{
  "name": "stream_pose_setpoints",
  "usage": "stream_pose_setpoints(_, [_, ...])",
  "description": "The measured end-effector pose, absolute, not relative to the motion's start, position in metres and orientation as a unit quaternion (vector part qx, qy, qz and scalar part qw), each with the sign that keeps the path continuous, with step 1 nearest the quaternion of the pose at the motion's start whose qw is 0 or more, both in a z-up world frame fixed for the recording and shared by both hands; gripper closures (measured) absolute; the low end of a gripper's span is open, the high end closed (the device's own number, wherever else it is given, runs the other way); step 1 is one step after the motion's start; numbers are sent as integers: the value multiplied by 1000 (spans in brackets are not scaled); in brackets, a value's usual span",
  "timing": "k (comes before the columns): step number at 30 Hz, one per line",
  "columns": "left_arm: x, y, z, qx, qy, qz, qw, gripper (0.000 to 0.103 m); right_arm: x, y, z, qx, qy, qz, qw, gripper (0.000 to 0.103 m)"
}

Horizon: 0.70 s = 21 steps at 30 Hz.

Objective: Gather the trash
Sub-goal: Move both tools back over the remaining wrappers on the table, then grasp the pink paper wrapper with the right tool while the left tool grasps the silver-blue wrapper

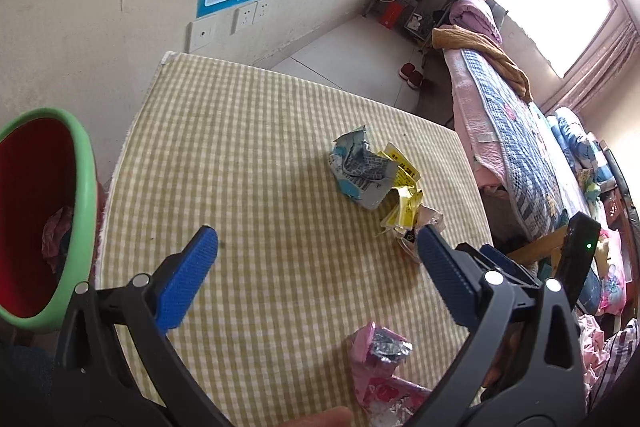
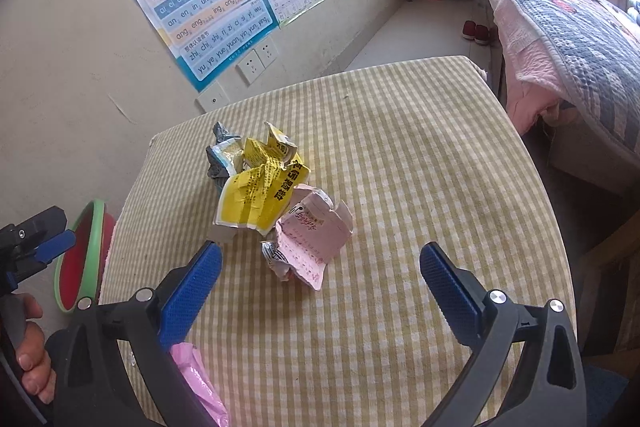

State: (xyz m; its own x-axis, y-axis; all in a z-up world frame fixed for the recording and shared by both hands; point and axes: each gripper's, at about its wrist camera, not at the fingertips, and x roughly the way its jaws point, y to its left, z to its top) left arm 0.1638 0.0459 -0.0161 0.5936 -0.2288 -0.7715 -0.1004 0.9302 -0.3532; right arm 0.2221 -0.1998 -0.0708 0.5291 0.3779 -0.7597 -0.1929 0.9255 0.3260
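Both the left gripper (image 1: 316,243) and the right gripper (image 2: 320,259) hold jaws apart above the checked worktop (image 2: 400,147); crumpled yellow paper wrapper (image 2: 256,191) lies near the green-rimmed red bin (image 1: 48,207).

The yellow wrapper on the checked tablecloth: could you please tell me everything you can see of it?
The yellow wrapper is a crumpled, glossy packet, seemingly foil-lined, printed with black Chinese text and white-edged panels. It lies mid-table on the checked tablecloth, torn open and folded on itself. A crushed grey-blue packet presses against its far side and a crumpled pink paper against its near side. No jaws touch it.
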Motion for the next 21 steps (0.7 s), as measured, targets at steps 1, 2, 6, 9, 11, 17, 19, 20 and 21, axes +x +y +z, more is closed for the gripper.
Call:
stream_pose_setpoints(1, [171,41,-19,-179,454,-41,872,6,224,-199,-75,101,459,167,867,7])
stream_pose_setpoints(2, [179,35,-22,-173,460,-45,870,6,226,-198,-80,100,462,168,865,7])
stream_pose_setpoints(6, [202,17,-34,-155,474,-62,864,6,235,-199,-95,109,471,169,859,7])
stream_pose_setpoints(9, [218,9,-44,-147,485,-68,860,6,240,-199,-102,114,473,171,856,9])
stream_pose_setpoints(11, [228,6,-50,-144,490,-71,857,6,242,-200,-104,112,473,174,856,11])
stream_pose_setpoints(17, [257,-2,-66,-139,507,-80,847,6,245,-191,-106,92,475,185,856,15])
stream_pose_setpoints(19, [265,-4,-70,-135,508,-83,847,6,246,-187,-108,83,475,187,856,15])
stream_pose_setpoints(20, [270,-5,-72,-135,509,-83,846,6,246,-186,-109,80,474,187,857,15])
stream_pose_setpoints(21, [273,-6,-73,-135,509,-83,846,6,246,-185,-109,78,472,187,858,15])
